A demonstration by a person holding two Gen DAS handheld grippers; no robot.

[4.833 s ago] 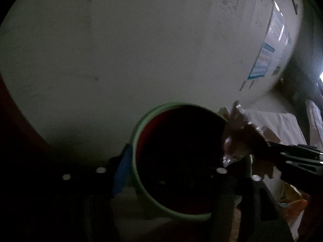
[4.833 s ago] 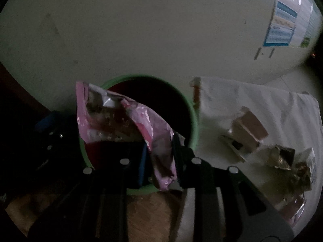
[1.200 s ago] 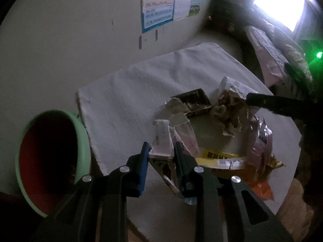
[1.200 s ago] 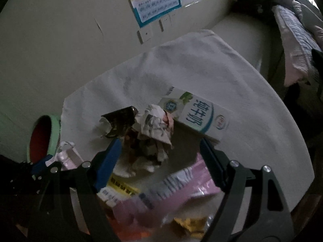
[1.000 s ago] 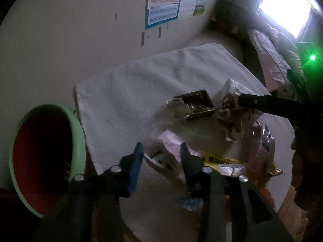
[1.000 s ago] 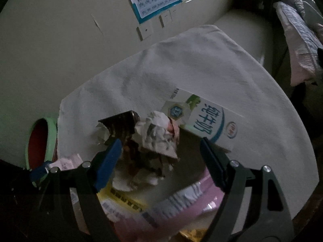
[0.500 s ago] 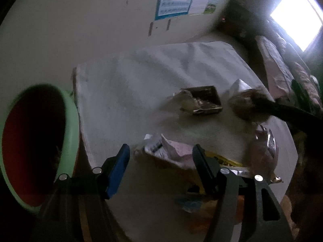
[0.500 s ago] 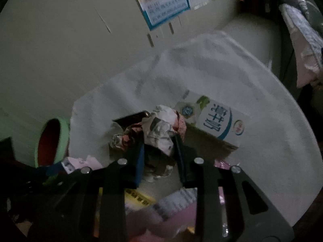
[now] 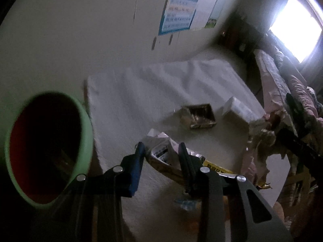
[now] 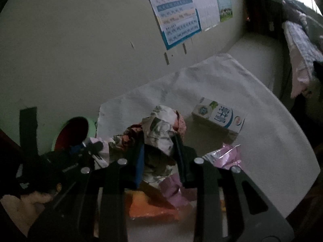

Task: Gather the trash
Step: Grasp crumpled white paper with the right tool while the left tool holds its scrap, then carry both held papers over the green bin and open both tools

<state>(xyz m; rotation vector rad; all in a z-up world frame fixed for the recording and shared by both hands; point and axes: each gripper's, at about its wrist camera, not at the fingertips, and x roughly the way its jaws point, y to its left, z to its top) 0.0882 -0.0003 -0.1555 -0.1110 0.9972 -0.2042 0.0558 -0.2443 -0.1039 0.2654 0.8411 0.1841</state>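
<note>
In the left wrist view, the green bin (image 9: 48, 151) fills the lower left of the frame, its red-lined mouth tipped toward the table edge, which I judge makes it easy to drop litter in from the side. Just right of it, at lower center, the left gripper (image 9: 161, 151) has its 2 fingers closing around a small printed carton (image 9: 163, 151); the fingers sit on either side and seem to touch it, but whether the grip is firm cannot be told. Further right, a dark foil tray (image 9: 198, 117) and a pale box (image 9: 238, 111) lie apart on the white cloth (image 9: 141, 92).

In the right wrist view, the same bin (image 10: 72, 133) appears small at middle left, beyond the cloth's corner. At center, the right gripper (image 10: 159, 147) is clenched on a crumpled wrapper wad (image 10: 161, 129), raised above the remaining litter, probably ready to carry toward the bin. To its right, a milk carton (image 10: 220, 119) lies on its side, well apart from the pile. At lower right of center, a pink foil wrapper (image 10: 226, 157) and, below the fingers, an orange packet (image 10: 149, 205) wait on the cloth. Several pieces remain, so collection looks partly done.
</note>
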